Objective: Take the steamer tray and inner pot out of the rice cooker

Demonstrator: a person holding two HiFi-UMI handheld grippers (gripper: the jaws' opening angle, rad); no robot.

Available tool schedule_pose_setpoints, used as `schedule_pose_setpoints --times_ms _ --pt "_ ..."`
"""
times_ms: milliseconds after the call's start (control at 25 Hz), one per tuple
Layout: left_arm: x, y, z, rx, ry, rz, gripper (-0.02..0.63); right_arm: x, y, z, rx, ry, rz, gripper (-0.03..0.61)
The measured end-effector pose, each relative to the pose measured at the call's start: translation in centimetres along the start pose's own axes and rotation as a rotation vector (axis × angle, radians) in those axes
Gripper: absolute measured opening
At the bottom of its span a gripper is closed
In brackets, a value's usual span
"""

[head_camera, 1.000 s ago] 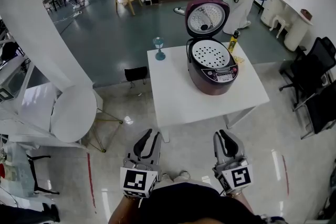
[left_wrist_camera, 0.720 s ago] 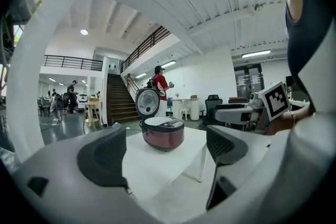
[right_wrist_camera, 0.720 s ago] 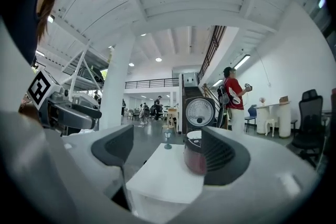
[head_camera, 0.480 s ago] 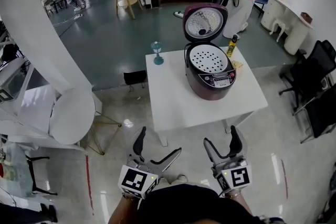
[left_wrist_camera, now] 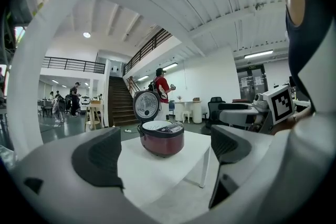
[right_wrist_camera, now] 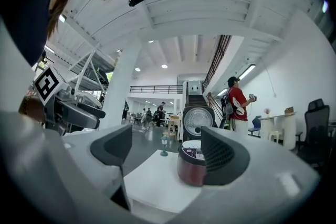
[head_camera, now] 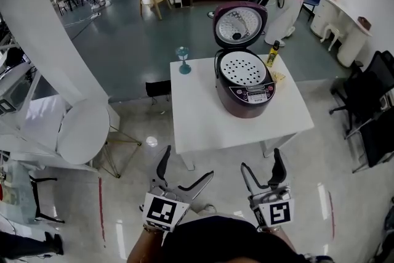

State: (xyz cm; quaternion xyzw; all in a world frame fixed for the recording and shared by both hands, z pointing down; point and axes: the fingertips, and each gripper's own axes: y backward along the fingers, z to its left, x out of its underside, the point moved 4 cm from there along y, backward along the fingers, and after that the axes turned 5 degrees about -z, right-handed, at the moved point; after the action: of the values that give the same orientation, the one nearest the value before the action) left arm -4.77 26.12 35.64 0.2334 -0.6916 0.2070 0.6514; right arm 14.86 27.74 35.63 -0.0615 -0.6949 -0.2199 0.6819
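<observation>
- the white table [head_camera: 203,126] stood ahead of me, well apart from both tools.
- the rice cooker [head_camera: 245,86] sat on it, lid [head_camera: 239,24] up.
- the steamer tray [head_camera: 242,68] lay in the cooker's mouth.
- my left gripper [head_camera: 188,163] and right gripper [head_camera: 260,160] gaped wide, holding nothing.

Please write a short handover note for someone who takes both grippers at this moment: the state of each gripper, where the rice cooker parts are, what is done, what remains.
Left gripper: open, empty, short of the table.
Right gripper: open, empty, also short of the table.
Rice cooker: on the table's far right part, lid up. Steamer tray sits in its top; the inner pot beneath is hidden.
Done: lid is open, nothing taken out.
Left: lift out the tray, then the pot.
</observation>
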Motion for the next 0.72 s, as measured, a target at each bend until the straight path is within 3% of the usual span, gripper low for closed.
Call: schedule_pose_setpoints --times_ms 120,360,520,720 --pt "0.3 -0.3 -0.6 -0.037 0.017 -0.011 0.506 0.6 0.5 -0.7 -0.029 -0.004 0.007 0.402" --pt "0.9 -0.1 -0.7 -0.094 0.143 0.051 0.505 1.1 0.9 -1.9 -0.043 -0.038 0.016 0.402" --pt "0.7 0.0 0.5 -0.165 0.146 0.045 0.505 1.2 1.3 -2.3 -0.038 -0.026 0.019 0.402" --pt "1.5 -0.8 1.0 -0.168 0.118 0.075 0.505 2.1 0.6 -2.5 -0.046 -0.046 0.027 0.402"
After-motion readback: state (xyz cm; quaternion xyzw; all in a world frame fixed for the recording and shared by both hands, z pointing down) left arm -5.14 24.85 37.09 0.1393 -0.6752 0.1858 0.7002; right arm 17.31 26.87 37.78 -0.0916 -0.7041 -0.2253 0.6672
